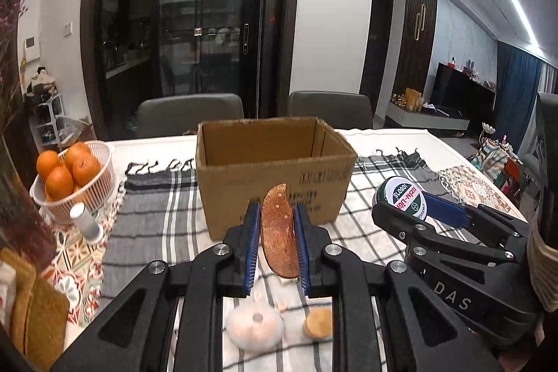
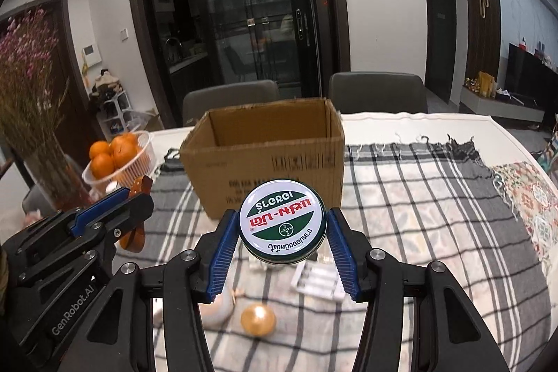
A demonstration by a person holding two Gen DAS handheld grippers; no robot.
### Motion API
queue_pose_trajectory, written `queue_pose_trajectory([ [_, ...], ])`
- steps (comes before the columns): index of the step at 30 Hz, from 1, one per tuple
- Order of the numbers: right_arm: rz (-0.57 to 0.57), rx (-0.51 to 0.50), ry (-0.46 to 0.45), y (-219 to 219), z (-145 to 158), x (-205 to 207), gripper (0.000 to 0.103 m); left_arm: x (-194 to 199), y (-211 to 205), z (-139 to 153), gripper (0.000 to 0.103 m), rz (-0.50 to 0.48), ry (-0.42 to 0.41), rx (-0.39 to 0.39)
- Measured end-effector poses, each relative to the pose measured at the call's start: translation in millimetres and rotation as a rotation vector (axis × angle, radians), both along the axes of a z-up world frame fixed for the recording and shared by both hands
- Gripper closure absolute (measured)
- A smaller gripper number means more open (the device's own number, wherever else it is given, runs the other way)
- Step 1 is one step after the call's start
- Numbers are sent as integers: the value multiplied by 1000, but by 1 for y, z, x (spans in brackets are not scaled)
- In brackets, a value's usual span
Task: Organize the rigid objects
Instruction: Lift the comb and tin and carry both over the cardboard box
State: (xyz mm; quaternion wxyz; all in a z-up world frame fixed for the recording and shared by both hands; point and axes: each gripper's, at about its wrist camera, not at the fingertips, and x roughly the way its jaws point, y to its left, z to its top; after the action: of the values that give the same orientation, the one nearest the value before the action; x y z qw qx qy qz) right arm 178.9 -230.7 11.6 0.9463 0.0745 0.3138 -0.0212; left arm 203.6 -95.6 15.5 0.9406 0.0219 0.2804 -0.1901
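My left gripper point(image 1: 277, 215) is shut on a flat brown oval piece point(image 1: 279, 229), held on edge above the cloth in front of the open cardboard box point(image 1: 272, 169). My right gripper point(image 2: 282, 222) is shut on a round green-and-white tin point(image 2: 282, 218), also held up in front of the box point(image 2: 265, 156). The tin shows in the left wrist view point(image 1: 401, 197) to the right, and the brown piece shows in the right wrist view point(image 2: 134, 218) to the left. Both grippers hover side by side near the box's front wall.
A checked cloth point(image 2: 418, 215) covers the table. A garlic bulb point(image 1: 254, 326), a small gold ball point(image 2: 258, 319) and a white plastic pack point(image 2: 321, 278) lie below the grippers. A basket of oranges point(image 1: 69, 173) and a white tube point(image 1: 85, 222) stand left; a vase of flowers point(image 2: 31, 114) far left. Chairs stand behind.
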Motion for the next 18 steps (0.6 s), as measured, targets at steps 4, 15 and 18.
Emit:
queue_pose_trajectory([
  [4,-2,8,-6,-7,12,21,51,17,-5,12,83,-1,-13,13],
  [15,8,79,17,-25,36,77,51,66,-18,48,83,-10,-17,20],
  [18,14,91,31,-29,40,93,51,82,-22,55,83,-11,-13,31],
])
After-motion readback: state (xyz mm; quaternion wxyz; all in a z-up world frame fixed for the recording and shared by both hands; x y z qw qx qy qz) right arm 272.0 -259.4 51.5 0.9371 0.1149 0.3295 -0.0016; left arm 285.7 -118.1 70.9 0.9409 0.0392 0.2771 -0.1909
